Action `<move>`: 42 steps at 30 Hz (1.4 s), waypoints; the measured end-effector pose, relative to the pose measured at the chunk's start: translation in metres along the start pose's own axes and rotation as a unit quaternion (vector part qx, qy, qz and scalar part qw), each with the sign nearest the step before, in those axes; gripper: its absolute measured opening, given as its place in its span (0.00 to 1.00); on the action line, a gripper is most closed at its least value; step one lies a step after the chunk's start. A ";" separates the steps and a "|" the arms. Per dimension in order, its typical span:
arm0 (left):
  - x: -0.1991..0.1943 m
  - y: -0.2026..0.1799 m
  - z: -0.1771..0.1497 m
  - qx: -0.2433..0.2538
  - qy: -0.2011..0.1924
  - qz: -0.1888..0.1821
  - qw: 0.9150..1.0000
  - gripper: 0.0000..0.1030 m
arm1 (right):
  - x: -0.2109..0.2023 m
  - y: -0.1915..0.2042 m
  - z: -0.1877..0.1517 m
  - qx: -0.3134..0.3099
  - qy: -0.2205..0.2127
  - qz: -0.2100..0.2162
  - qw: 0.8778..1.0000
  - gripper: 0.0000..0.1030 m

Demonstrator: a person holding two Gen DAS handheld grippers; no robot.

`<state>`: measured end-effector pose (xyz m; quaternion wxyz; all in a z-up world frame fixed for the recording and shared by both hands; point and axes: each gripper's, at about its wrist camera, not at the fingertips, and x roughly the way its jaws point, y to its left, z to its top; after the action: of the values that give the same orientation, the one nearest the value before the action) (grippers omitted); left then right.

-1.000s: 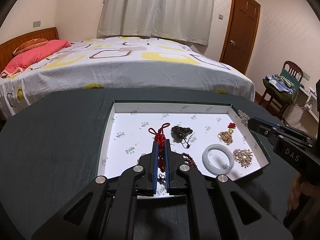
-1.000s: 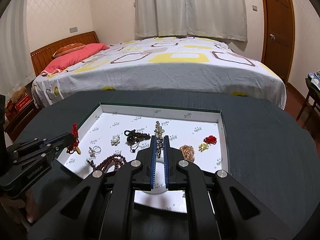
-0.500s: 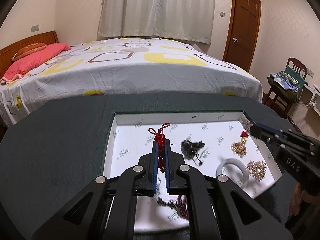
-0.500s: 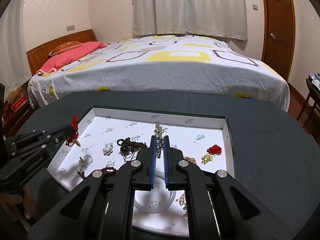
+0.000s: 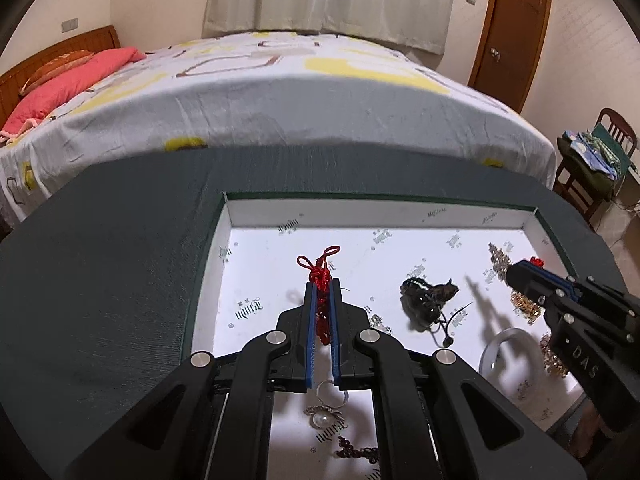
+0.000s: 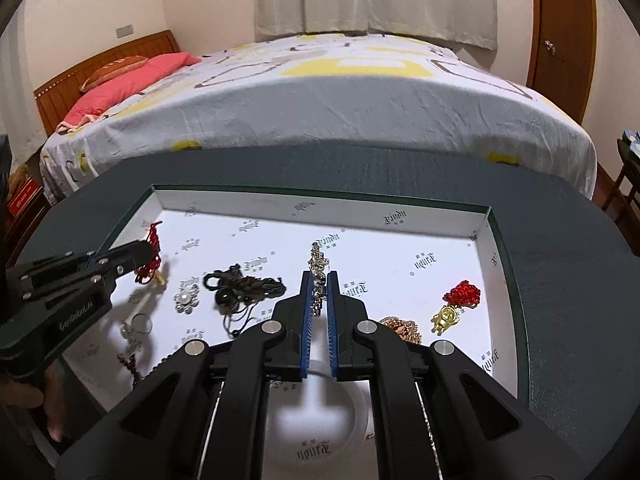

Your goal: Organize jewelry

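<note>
Lengthwise between the blue pads of the left gripper [image 5: 322, 292] sat a red knotted cord ornament [image 5: 320, 280], its long axis running along the fingers and its looped end pointing forward past the tips, toward the far wall of the tray [image 5: 360, 210]. That gripper was clenched on it, above the tray's left half. The right gripper [image 6: 320, 280] was likewise closed on a silver chain piece [image 6: 318, 266], also aligned with its fingers and sticking out beyond them toward the tray's far side.

On the white printed floor of the tray lay a dark tangled cord with a black bead [image 6: 240, 288], a pearl flower brooch [image 6: 186, 298] just left of it, a clear ring [image 6: 138, 325], a string of dark red beads [image 6: 130, 362], a pale bangle [image 5: 504, 354], a gold filigree piece [image 6: 400, 328] and a small gold charm on a red knot [image 6: 454, 308] near the right wall. The tray rested on a dark green table [image 5: 120, 272], with a bed [image 5: 280, 92] beyond.
</note>
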<state>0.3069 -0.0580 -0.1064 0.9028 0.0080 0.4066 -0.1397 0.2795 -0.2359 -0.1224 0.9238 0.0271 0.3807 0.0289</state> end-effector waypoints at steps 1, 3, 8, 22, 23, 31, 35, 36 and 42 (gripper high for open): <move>0.001 -0.001 -0.001 0.003 0.002 0.002 1.000 0.07 | 0.003 -0.002 0.001 0.003 0.005 -0.001 1.000 0.07; 0.003 -0.002 -0.001 0.010 0.001 0.007 1.000 0.08 | 0.005 -0.003 0.001 0.007 0.006 -0.003 1.000 0.09; 0.006 -0.003 0.001 0.013 0.004 0.010 1.000 0.14 | 0.009 -0.004 -0.001 0.008 0.010 -0.007 1.000 0.20; -0.001 -0.005 -0.002 0.006 -0.007 0.013 1.000 0.58 | -0.009 -0.009 -0.003 0.018 -0.021 -0.009 1.000 0.51; -0.003 -0.006 -0.003 0.005 -0.011 0.012 1.000 0.59 | -0.011 -0.009 -0.004 0.018 -0.023 -0.011 1.000 0.53; -0.011 -0.011 -0.009 0.015 -0.017 0.030 0.999 0.72 | -0.023 -0.016 -0.011 0.027 -0.034 -0.027 0.999 0.75; -0.022 -0.011 -0.014 0.004 -0.028 0.029 0.999 0.75 | -0.034 -0.016 -0.017 0.028 -0.044 -0.033 0.998 0.78; -0.025 -0.012 -0.017 0.001 -0.031 0.029 0.999 0.75 | -0.037 -0.016 -0.018 0.027 -0.045 -0.035 0.998 0.79; -0.054 -0.014 -0.030 -0.009 -0.043 0.027 0.999 0.75 | -0.058 -0.019 -0.033 0.027 -0.046 -0.042 0.998 0.79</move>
<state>0.2475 -0.0539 -0.0853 0.9231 0.0052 0.3678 -0.1121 0.2157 -0.2583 -0.1069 0.9396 0.0374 0.3395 -0.0216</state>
